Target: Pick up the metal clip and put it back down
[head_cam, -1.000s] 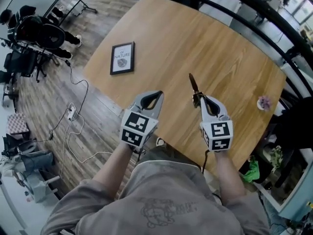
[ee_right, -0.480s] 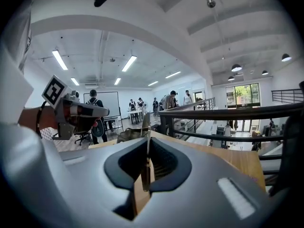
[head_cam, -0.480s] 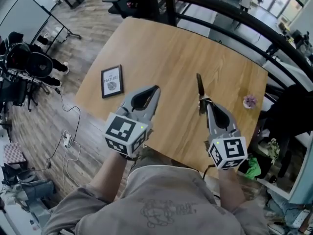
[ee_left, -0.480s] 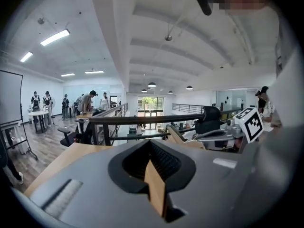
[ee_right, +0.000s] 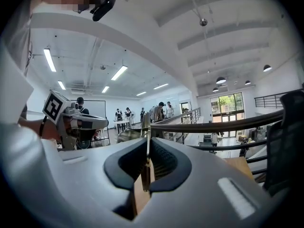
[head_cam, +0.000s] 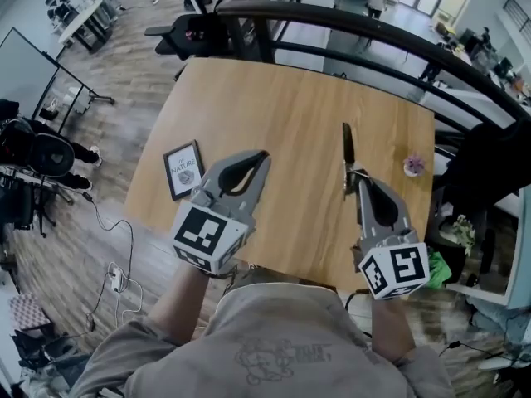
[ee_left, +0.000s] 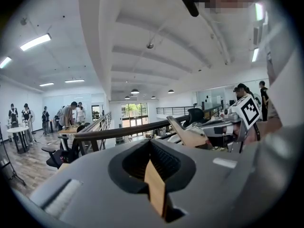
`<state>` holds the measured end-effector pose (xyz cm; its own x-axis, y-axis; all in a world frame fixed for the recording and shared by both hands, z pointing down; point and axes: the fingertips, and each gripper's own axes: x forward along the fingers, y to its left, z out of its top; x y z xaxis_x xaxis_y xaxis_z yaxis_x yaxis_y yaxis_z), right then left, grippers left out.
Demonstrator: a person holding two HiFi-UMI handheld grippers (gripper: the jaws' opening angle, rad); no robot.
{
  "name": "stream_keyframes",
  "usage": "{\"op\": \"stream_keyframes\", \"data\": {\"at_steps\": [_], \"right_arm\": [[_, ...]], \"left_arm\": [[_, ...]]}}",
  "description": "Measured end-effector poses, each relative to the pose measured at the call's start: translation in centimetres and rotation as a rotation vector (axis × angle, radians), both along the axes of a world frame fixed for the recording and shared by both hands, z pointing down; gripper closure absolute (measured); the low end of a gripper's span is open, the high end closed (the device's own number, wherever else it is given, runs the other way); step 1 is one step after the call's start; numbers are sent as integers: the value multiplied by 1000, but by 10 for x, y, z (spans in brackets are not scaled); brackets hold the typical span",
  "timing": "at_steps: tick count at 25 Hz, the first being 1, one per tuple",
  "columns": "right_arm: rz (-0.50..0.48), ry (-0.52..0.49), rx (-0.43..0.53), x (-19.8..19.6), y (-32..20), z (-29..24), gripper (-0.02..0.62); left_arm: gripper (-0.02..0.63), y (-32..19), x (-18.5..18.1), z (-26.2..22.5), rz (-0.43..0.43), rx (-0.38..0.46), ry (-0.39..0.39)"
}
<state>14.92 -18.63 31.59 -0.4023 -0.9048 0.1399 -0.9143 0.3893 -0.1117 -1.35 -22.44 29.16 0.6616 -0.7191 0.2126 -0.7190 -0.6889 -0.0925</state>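
Note:
The metal clip [head_cam: 348, 152], a dark slim strip, sticks out forward from the tips of my right gripper [head_cam: 355, 177], which is shut on it above the wooden table [head_cam: 290, 106]. In the right gripper view the clip [ee_right: 147, 136] shows edge-on as a thin metal blade pinched between the jaws of the right gripper [ee_right: 147, 161]. My left gripper [head_cam: 264, 155] hovers to the left, over the table's near edge, shut with nothing in it. In the left gripper view its jaws [ee_left: 151, 145] meet, and both gripper views point up into the room.
A small framed picture [head_cam: 182, 169] lies near the table's left edge. A little pot with purple flowers [head_cam: 412, 166] stands at the right edge. A dark curved railing [head_cam: 357, 31] and a chair [head_cam: 195, 33] lie beyond the table. Cables run over the floor at the left.
Both grippers have come up closer to the head camera, the left one most. The clip stays pinched in the right gripper. The view has swung, so the table sits more centred.

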Motion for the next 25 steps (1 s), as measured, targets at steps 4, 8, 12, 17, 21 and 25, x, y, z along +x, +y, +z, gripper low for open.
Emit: {"op": "stream_keyframes", "data": {"at_steps": [4, 8, 12, 17, 21, 25], "right_arm": [[64, 3, 18, -5, 4, -11, 583], [115, 5, 33, -17, 11, -23, 583], [151, 6, 41, -30, 21, -36, 583], [172, 14, 39, -35, 25, -38, 583], [136, 40, 15, -42, 21, -31, 583], [26, 135, -19, -62, 3, -29, 583]], "left_arm": [[605, -2, -11, -9, 50, 21, 6], [606, -2, -25, -14, 94, 29, 17], [606, -1, -36, -20, 128, 37, 22], [606, -3, -47, -25, 125, 36, 39], [606, -4, -59, -21, 93, 32, 42], [606, -12, -81, -17, 38, 17, 37]]}}
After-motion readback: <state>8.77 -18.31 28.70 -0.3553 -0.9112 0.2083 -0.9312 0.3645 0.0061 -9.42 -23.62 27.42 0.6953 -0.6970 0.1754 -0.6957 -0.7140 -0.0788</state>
